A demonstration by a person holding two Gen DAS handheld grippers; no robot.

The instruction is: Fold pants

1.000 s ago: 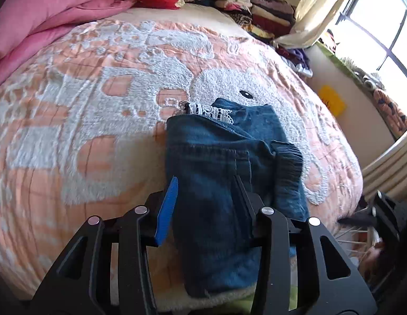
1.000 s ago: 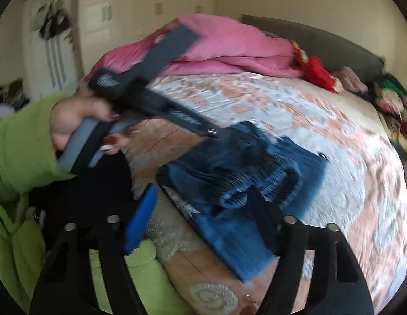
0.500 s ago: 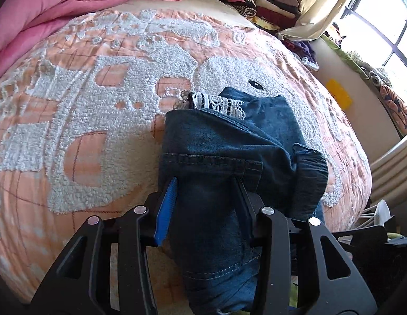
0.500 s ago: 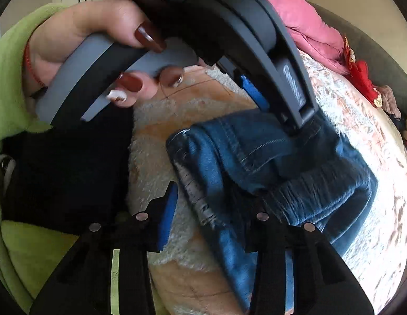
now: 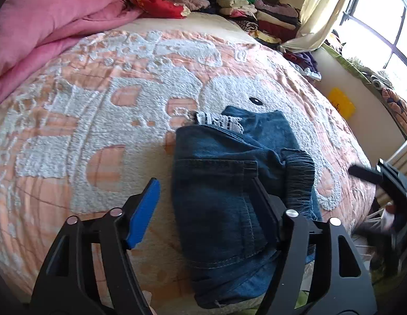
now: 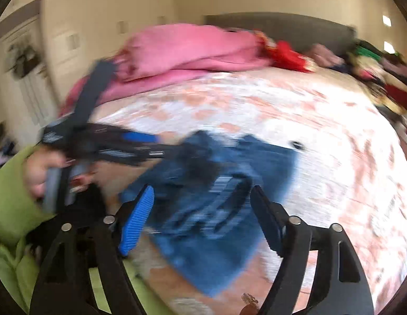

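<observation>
Blue denim pants (image 5: 224, 183) lie folded in a compact bundle on the peach and white bedspread (image 5: 98, 131), with a frayed white hem showing at the far end. My left gripper (image 5: 206, 204) hovers over their near part, its jaws opening; the blue pad (image 5: 143, 210) stands clear of the cloth at the left. In the blurred right wrist view, my right gripper (image 6: 202, 210) is also opening above the pants (image 6: 203, 236), with nothing pinched. A hand in a green sleeve (image 6: 11, 197) holds the left gripper (image 6: 161, 145) there.
A pink duvet (image 5: 46, 26) is heaped at the bed's far left. Red cloth (image 5: 161, 5) and stacks of folded clothes (image 5: 255, 13) line the headboard side. A window (image 5: 381, 26) and curtain are at the right, beyond the bed's edge.
The left jaws have spread and let go of the denim. The right gripper has pulled back from close beside the left gripper, and its jaws have widened too.
</observation>
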